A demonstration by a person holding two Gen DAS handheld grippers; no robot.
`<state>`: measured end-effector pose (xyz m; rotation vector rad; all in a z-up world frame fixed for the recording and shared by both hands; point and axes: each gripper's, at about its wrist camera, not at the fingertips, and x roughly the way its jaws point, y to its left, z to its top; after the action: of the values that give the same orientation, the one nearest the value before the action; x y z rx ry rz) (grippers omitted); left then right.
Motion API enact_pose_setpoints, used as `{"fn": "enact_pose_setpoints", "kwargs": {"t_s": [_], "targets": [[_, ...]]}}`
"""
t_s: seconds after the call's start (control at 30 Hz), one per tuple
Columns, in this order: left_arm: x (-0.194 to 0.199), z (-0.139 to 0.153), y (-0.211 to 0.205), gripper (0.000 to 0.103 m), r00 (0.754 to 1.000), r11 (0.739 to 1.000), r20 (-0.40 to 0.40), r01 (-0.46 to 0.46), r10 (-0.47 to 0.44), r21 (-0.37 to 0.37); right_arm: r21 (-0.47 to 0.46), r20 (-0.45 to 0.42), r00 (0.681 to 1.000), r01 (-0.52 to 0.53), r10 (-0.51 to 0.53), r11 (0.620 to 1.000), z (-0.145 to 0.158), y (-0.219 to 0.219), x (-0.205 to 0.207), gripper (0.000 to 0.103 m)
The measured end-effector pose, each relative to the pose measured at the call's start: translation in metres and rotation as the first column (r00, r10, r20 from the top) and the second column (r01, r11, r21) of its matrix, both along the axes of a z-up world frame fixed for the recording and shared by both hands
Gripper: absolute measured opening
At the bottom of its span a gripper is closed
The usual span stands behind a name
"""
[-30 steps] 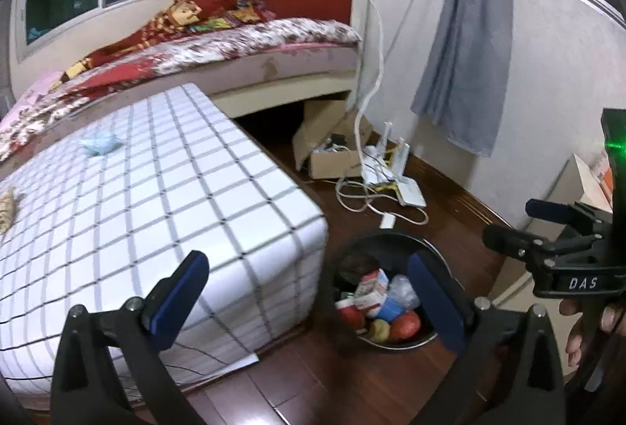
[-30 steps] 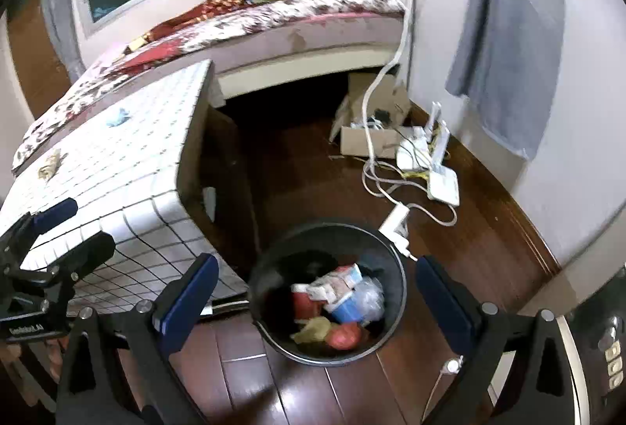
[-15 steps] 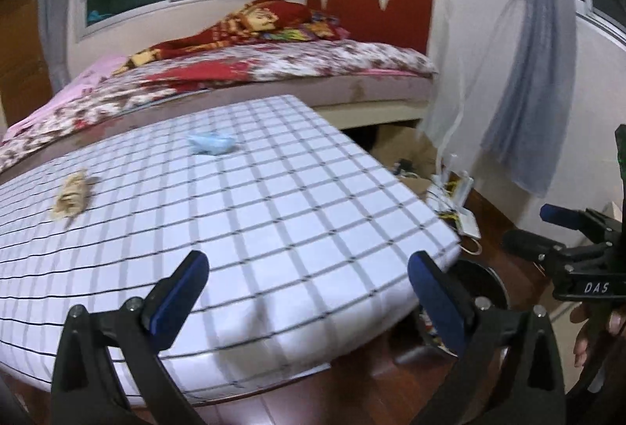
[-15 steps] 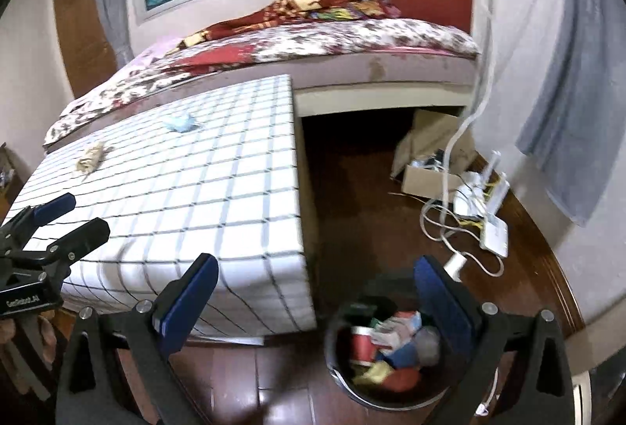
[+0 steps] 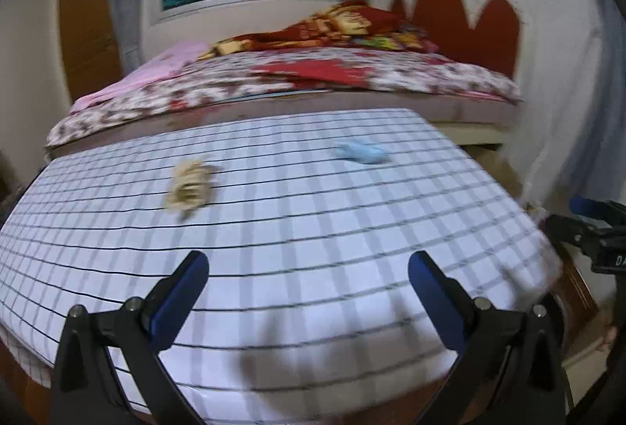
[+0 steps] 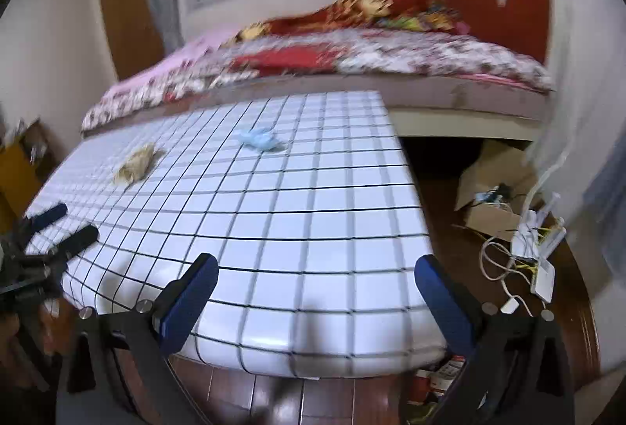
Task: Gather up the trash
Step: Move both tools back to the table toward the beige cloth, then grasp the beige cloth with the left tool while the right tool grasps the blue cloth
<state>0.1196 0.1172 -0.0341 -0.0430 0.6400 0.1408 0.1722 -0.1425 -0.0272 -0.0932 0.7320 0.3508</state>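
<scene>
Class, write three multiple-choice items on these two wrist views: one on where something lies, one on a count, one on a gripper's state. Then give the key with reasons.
1. Where does the crumpled light-blue paper wad lie?
A. on the wooden floor
B. on the white grid-checked mattress
C. on the floral bed

2. How many pieces of trash lie on that mattress?
A. one
B. two
C. four

3. How does the left gripper stand?
A. open and empty
B. shut on the wad
C. shut on a cable

Key:
1 B, it rests on the checked surface.
2 B, only the blue wad and the crumpled tan paper scrap.
3 A, its blue fingers stand wide apart, nothing between them.
</scene>
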Motion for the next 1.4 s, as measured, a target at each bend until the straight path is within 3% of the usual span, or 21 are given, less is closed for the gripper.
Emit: {"fn": "enact_pose_setpoints", "kwargs": {"t_s": [0.2, 0.33, 0.5, 0.73, 0.83, 0.87, 0.9, 0.97, 1.07, 1.4], "targets": [[0.036, -0.017, 0.085, 0.102, 0.988, 0.989, -0.049, -0.145, 0.144, -0.012, -0.028, 0.008, 0.994, -0.111, 0.111, 0.993, -0.006, 0.066, 0.063, 0.102], [0.066, -0.026, 0.124, 0.102, 0.978, 0.981, -0.072, -0.195, 0.194, -0.011, -0.063, 0.002, 0.989, -0.151, 0.151, 0.987, -0.013, 0.102, 0.106, 0.102], [0.111, -0.037, 0.146, 0.098, 0.978, 0.982, -0.1, -0.185, 0.182, -0.024, -0.087, -0.05, 0.984, -0.176, 0.172, 0.981, -0.028, 0.141, 0.164, 0.092], [0.148, -0.059, 0.147, 0.083, 0.975, 0.988, -0.169, -0.15, 0.142, -0.036, -0.15, -0.116, 0.98, -0.177, 0.16, 0.973, -0.061, 0.175, 0.213, 0.078], [0.153, -0.065, 0.151, 0.075, 0.974, 0.988, -0.185, -0.144, 0.133, -0.049, -0.154, -0.131, 0.979, -0.176, 0.157, 0.972, -0.068, 0.179, 0.224, 0.066], [0.155, -0.066, 0.152, 0.07, 0.974, 0.989, -0.19, -0.139, 0.127, -0.051, -0.15, -0.135, 0.979, -0.176, 0.156, 0.973, -0.07, 0.18, 0.226, 0.058], [0.157, -0.069, 0.154, 0.06, 0.973, 0.99, -0.2, -0.128, 0.114, -0.06, -0.139, -0.143, 0.977, -0.177, 0.157, 0.974, -0.072, 0.18, 0.228, 0.046], [0.16, -0.072, 0.154, 0.042, 0.973, 0.991, -0.21, -0.112, 0.095, -0.07, -0.134, -0.153, 0.976, -0.176, 0.155, 0.975, -0.074, 0.18, 0.23, 0.036], [0.155, -0.069, 0.152, 0.03, 0.979, 0.993, -0.186, -0.094, 0.078, -0.075, -0.119, -0.15, 0.976, -0.175, 0.156, 0.977, -0.073, 0.178, 0.226, 0.028], [0.131, -0.049, 0.126, 0.026, 0.991, 0.997, -0.127, -0.041, 0.033, -0.065, -0.039, -0.088, 0.981, -0.178, 0.174, 0.983, -0.046, 0.15, 0.183, 0.024]]}}
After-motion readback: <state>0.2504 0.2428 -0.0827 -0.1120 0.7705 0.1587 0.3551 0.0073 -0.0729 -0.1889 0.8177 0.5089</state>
